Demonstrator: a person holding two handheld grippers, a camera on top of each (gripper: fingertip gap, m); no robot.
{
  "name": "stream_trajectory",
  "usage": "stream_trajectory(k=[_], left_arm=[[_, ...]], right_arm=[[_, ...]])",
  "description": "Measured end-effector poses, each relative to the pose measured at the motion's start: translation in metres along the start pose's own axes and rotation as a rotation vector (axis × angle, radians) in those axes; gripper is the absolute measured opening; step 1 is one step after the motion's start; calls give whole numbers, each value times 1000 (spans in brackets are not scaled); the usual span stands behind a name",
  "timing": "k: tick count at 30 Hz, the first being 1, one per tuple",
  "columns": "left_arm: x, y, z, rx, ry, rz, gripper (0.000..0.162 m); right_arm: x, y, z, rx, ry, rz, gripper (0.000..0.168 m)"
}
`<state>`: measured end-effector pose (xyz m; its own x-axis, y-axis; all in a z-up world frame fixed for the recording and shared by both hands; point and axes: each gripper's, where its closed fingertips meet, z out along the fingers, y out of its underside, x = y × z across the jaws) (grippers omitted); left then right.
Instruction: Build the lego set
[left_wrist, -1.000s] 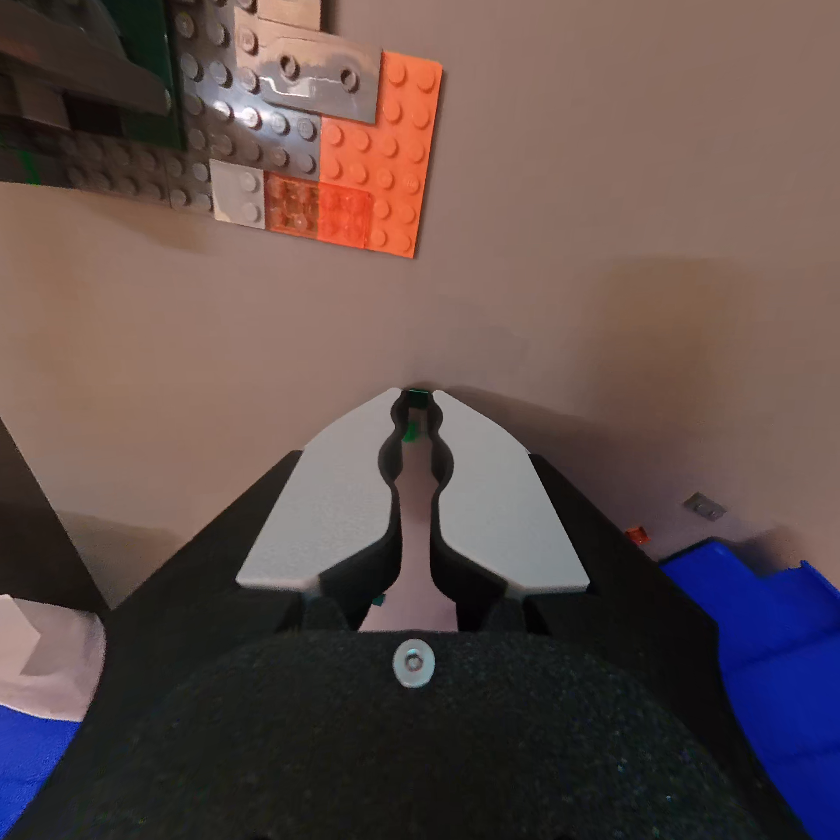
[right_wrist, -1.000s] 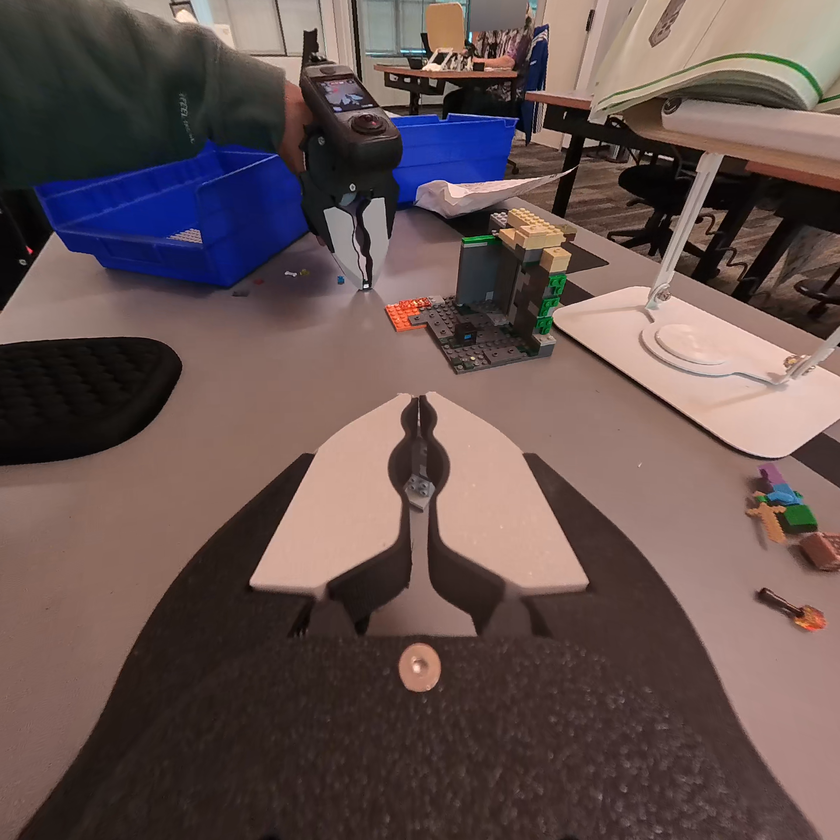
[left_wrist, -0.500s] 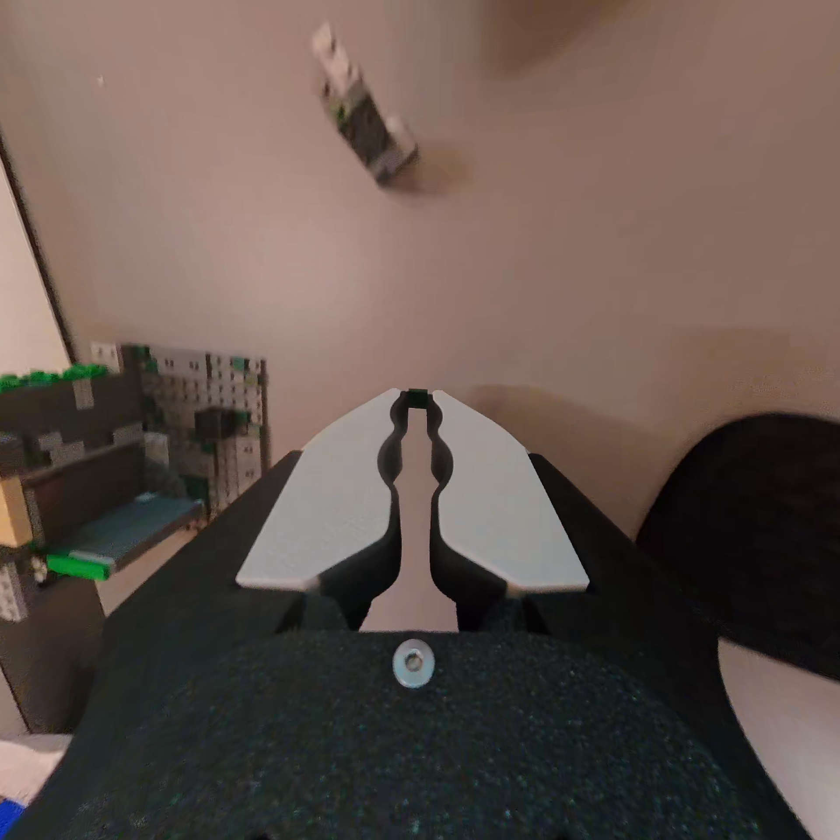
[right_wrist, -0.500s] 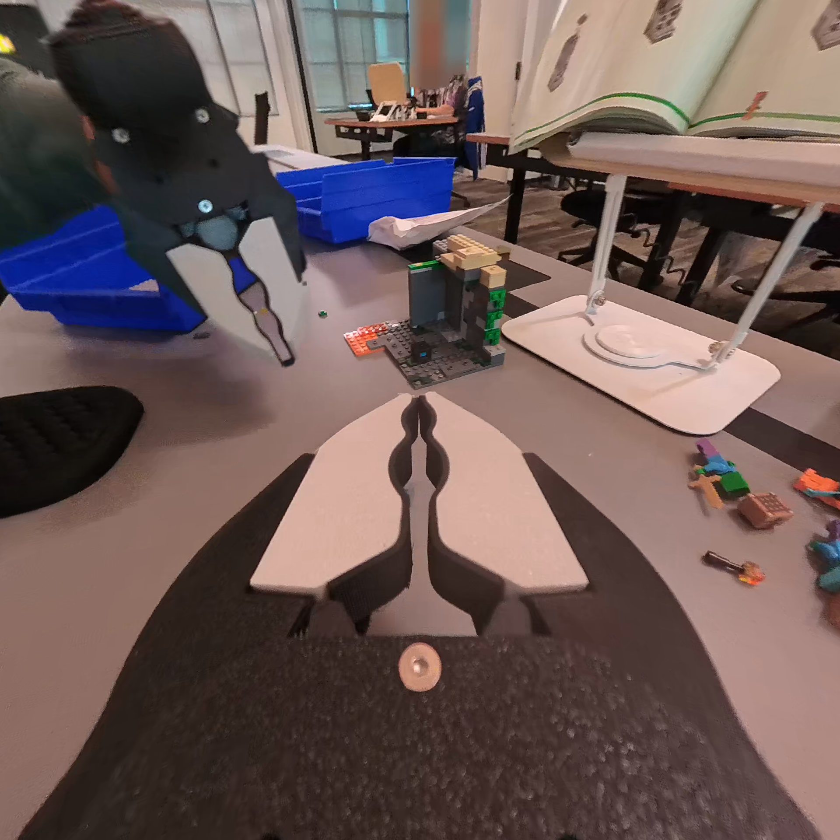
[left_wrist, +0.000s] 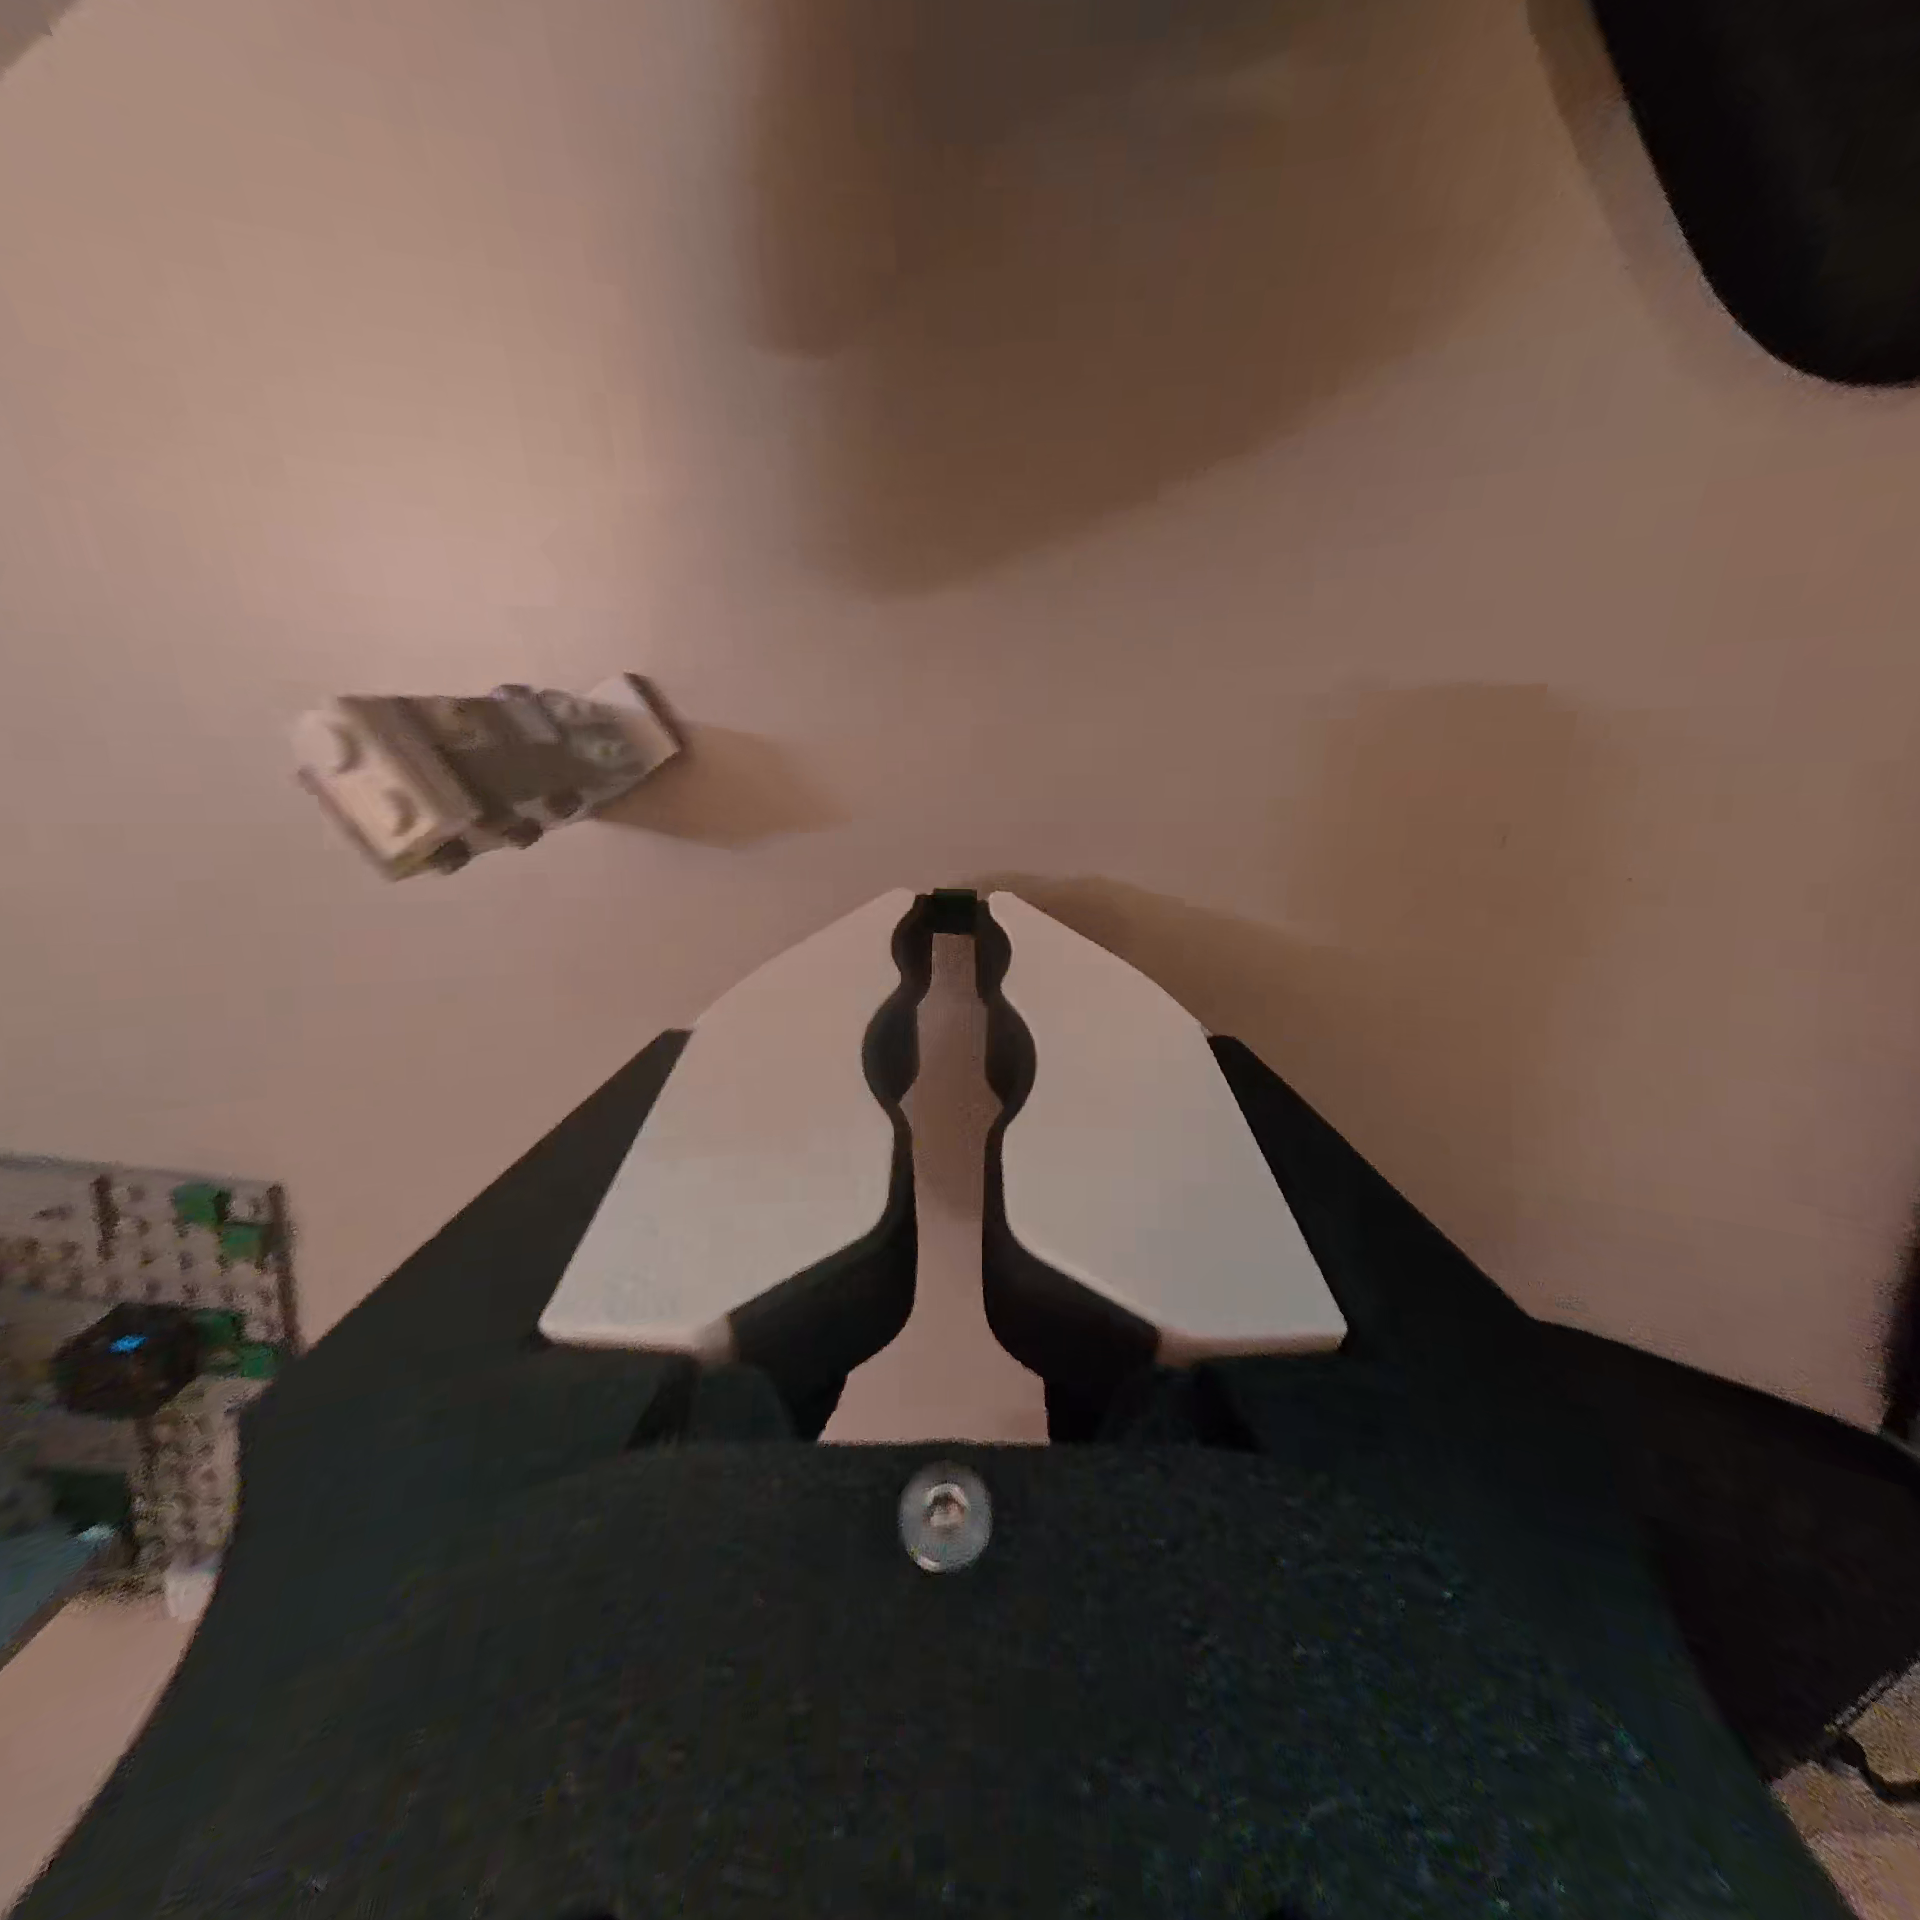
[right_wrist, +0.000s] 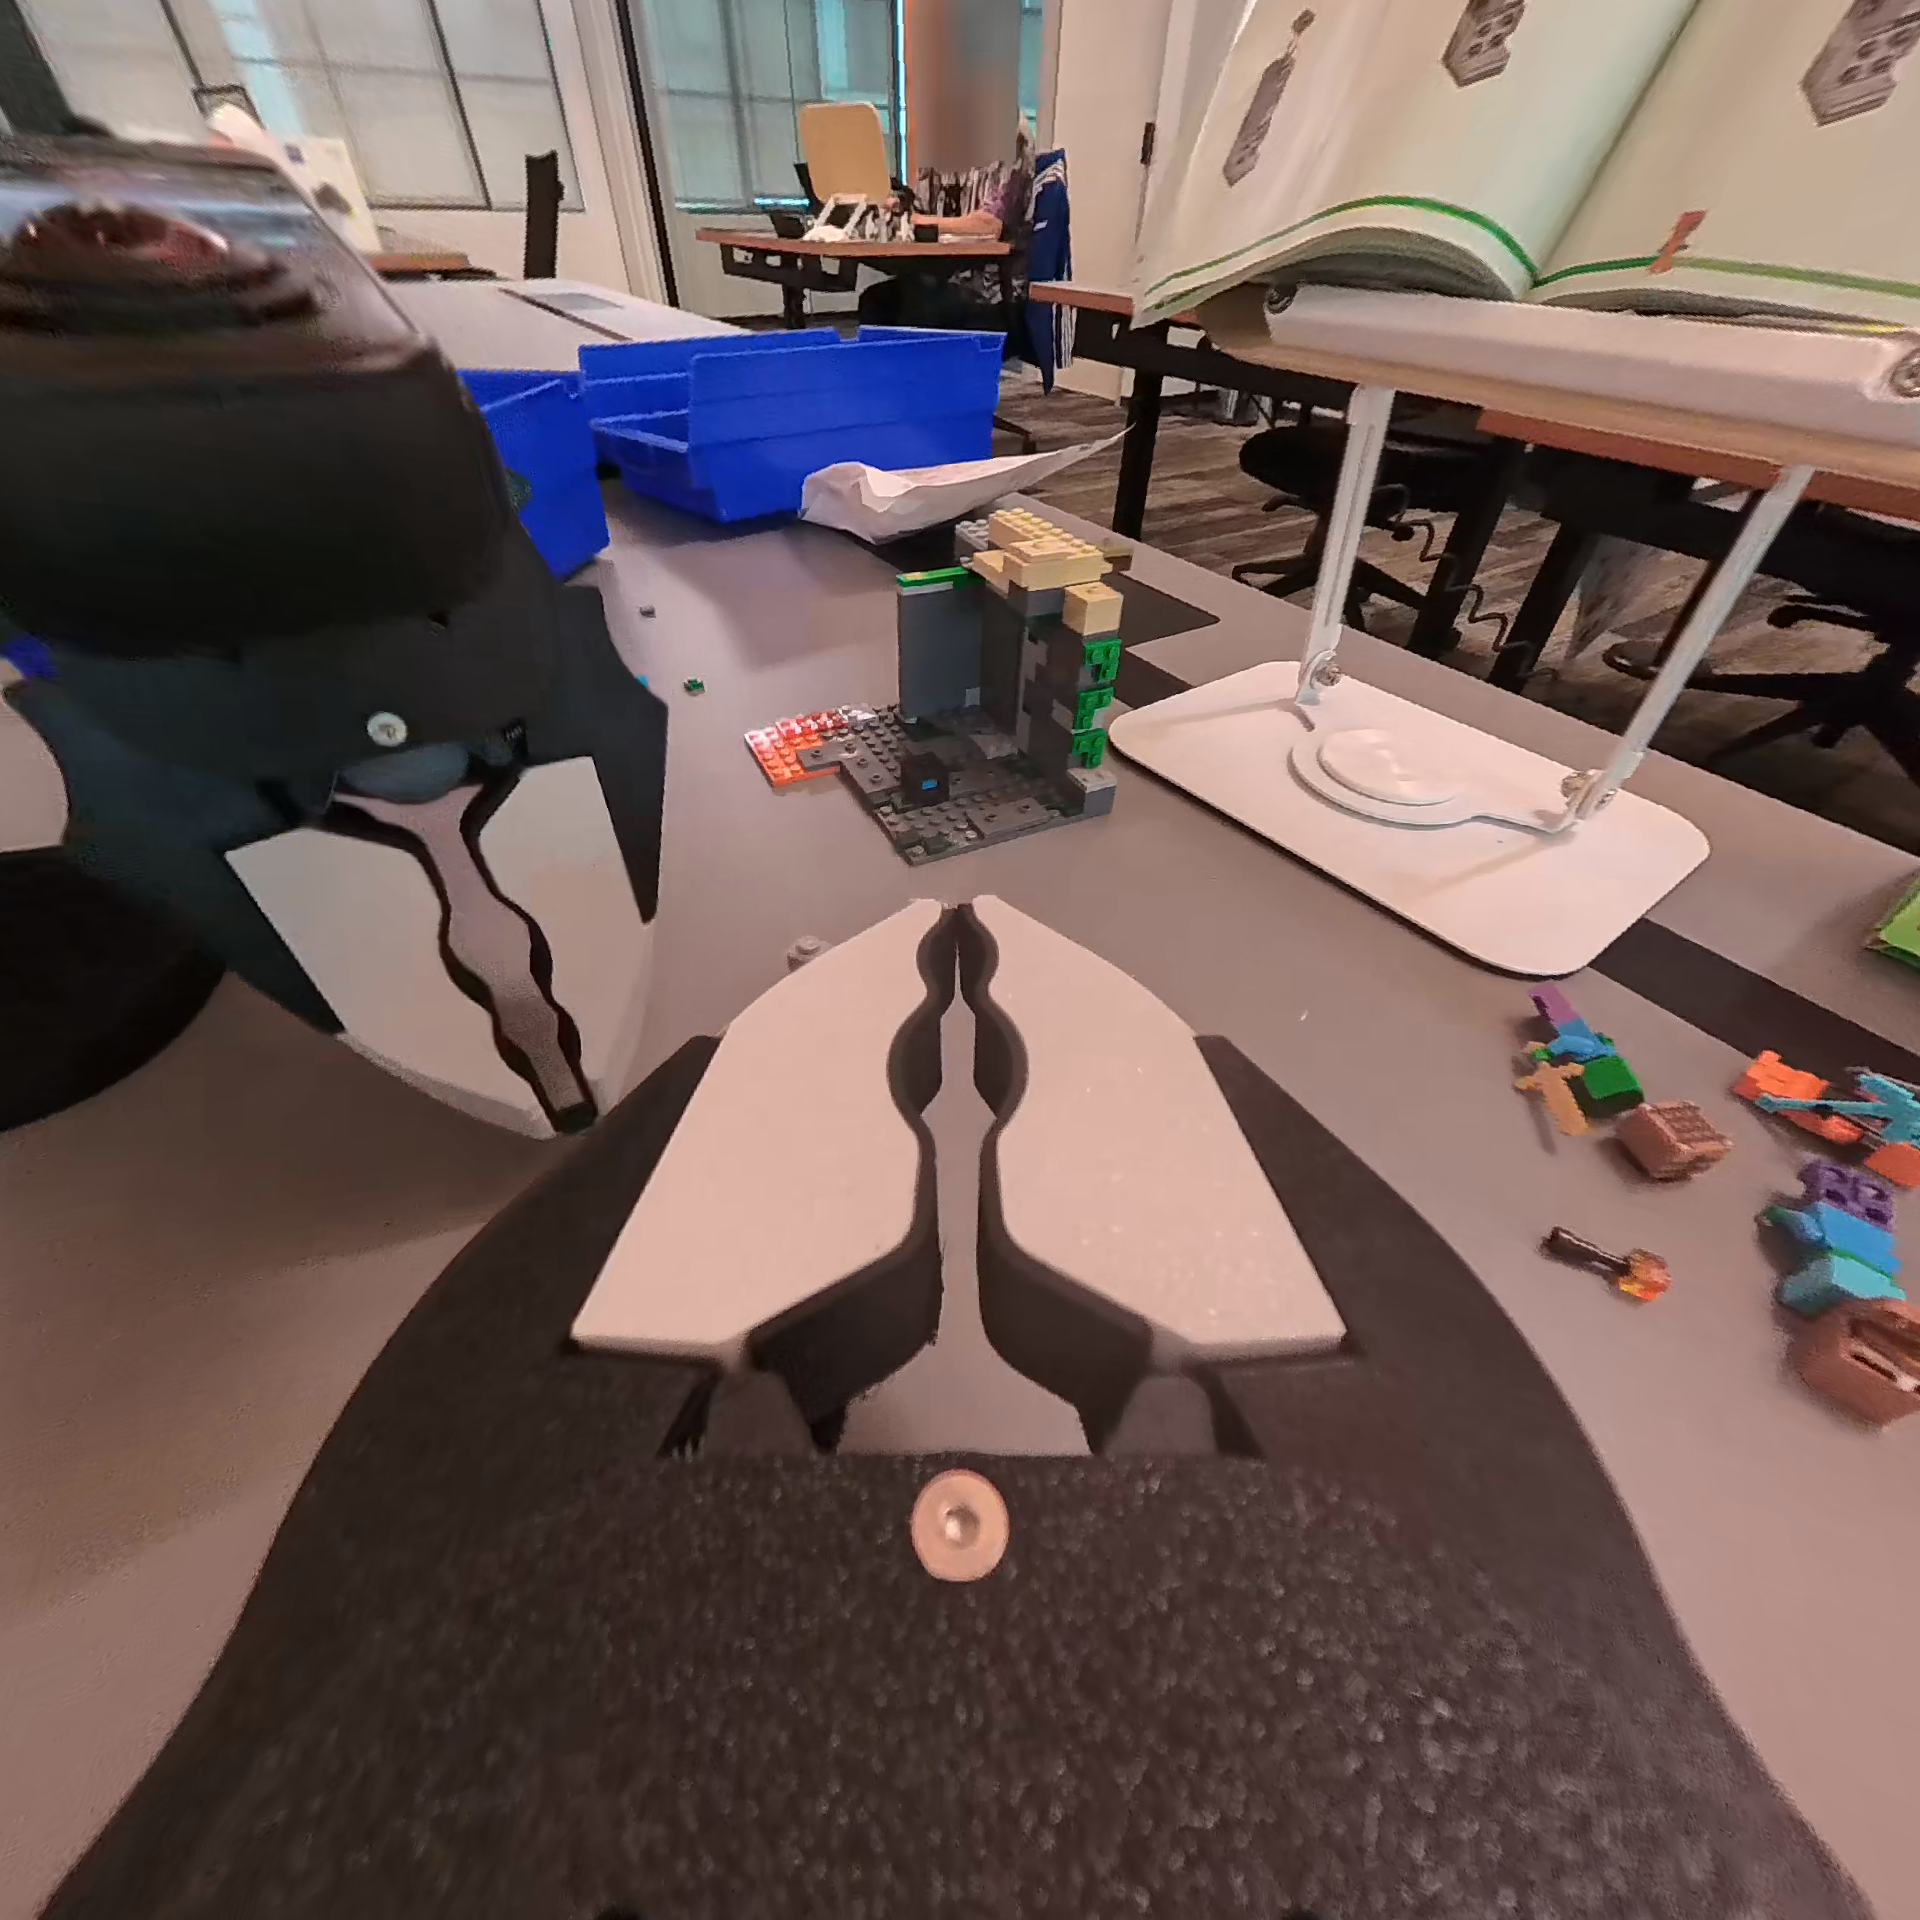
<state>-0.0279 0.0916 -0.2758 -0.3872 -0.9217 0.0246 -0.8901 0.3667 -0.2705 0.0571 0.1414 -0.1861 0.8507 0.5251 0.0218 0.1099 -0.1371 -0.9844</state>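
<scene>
Change since earlier: your left gripper (left_wrist: 954, 902) has swung off the orange plate; a loose grey brick stack (left_wrist: 488, 767) that was far up the left wrist view half a second ago now lies just left of your tips.
Left tongs: clenched on a tiny dark piece (left_wrist: 953, 908) at the very tips; a second ago it read green, now it is too dark to name.
Right tongs: your right gripper (right_wrist: 957, 912) has its tips pinched together; the grey piece seen between them a second ago no longer shows, so you cannot tell whether anything is held.
Lego build: the grey-and-tan tower (right_wrist: 1013, 665) stands on its dark baseplate, mid-table, ahead of your right tips.
Right view only: blue bins (right_wrist: 790, 421), white stand base (right_wrist: 1403, 810), open booklet (right_wrist: 1507, 156), loose coloured pieces (right_wrist: 1818, 1195) at right.
Left view only: the brick stack on the table (left_wrist: 312, 364).
Hard to see: left view is motion-blurred; the build corner (left_wrist: 135, 1351) is cut off at the edge.
</scene>
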Motion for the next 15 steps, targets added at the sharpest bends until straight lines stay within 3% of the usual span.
stream_trajectory(k=[5,15], left_arm=[[7,-1,16,-4,45,-11,7],[7,5,5,70,36,-34,16]], right_arm=[[-1,6,2,-20,-2,-11,0],[0,11,3,-32,8,-12,0]])
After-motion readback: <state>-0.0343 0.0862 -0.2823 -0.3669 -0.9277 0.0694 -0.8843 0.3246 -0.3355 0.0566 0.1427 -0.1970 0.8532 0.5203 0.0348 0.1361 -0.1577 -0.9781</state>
